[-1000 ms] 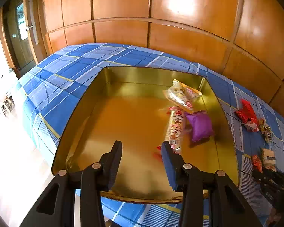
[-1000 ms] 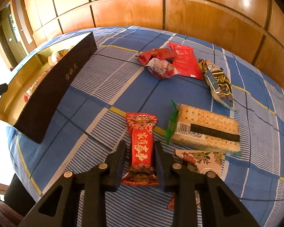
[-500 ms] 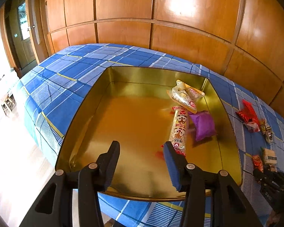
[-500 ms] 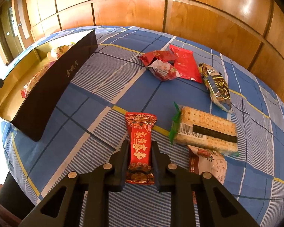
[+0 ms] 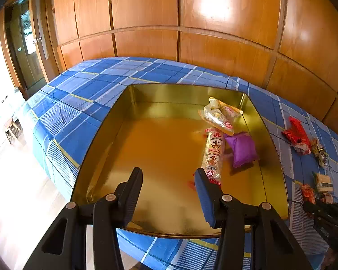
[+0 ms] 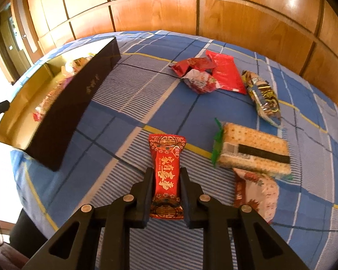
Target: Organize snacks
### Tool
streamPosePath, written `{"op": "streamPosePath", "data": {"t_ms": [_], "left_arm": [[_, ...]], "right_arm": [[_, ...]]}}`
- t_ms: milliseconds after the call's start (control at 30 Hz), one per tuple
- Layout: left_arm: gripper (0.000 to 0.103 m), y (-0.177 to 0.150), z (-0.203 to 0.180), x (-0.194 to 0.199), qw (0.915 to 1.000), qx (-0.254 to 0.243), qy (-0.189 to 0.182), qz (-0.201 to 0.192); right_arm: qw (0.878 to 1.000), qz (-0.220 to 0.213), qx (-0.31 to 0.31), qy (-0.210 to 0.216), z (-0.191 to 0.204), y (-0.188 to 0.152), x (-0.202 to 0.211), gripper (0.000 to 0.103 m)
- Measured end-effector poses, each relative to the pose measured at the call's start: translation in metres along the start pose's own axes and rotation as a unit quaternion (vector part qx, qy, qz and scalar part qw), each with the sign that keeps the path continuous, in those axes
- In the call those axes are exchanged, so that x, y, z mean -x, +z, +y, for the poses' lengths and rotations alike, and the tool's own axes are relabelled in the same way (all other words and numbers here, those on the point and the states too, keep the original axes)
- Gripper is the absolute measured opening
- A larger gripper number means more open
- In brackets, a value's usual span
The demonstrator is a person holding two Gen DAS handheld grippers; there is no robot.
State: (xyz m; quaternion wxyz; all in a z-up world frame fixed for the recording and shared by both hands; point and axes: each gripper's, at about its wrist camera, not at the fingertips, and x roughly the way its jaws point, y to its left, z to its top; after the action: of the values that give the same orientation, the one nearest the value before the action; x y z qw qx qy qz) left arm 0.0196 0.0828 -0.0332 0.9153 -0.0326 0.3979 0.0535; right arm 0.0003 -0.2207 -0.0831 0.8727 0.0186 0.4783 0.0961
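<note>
A gold-lined box (image 5: 97, 148) lies on the blue checked cloth. Inside it are a long red-and-white snack roll (image 5: 213, 151), a purple packet (image 5: 242, 149) and a clear bag of sweets (image 5: 218, 115). My left gripper (image 5: 167, 177) hangs open over the box's near side, with nothing between its fingers. In the right wrist view my right gripper (image 6: 166, 181) is shut on a red wrapped snack bar (image 6: 166, 173) with gold characters, which looks slightly raised off the cloth. The same box (image 6: 65, 110) shows at the left, dark outside.
Loose snacks lie on the cloth (image 6: 124, 94): a cracker pack (image 6: 252, 151), a floral packet (image 6: 256, 191), a dark striped packet (image 6: 262, 96), a flat red packet (image 6: 227, 72) and crumpled red wrappers (image 6: 198, 76). Wood panelling runs behind the table. A doorway (image 5: 27, 45) stands far left.
My right gripper's jaws closed onto the red snack bar and the view rose a little above the cloth. The left gripper widened slightly and stayed over the box.
</note>
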Motion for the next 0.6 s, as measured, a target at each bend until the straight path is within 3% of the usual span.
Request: {"op": "streamPosePath", "data": {"t_ms": [333,600], "left_arm": [[0.049,0.006,0.007,0.012,0.9994,0.009,0.017,-0.028],[0.049,0.009,0.012,0.026,0.9984,0.013,0.024,-0.049]], "right_arm": [[0.997,-0.029,-0.004,0.074,0.03,0.021,0.026,0.021],[0.99,-0.061,0.039,0.119,0.077,0.059,0.044,0.021]]}}
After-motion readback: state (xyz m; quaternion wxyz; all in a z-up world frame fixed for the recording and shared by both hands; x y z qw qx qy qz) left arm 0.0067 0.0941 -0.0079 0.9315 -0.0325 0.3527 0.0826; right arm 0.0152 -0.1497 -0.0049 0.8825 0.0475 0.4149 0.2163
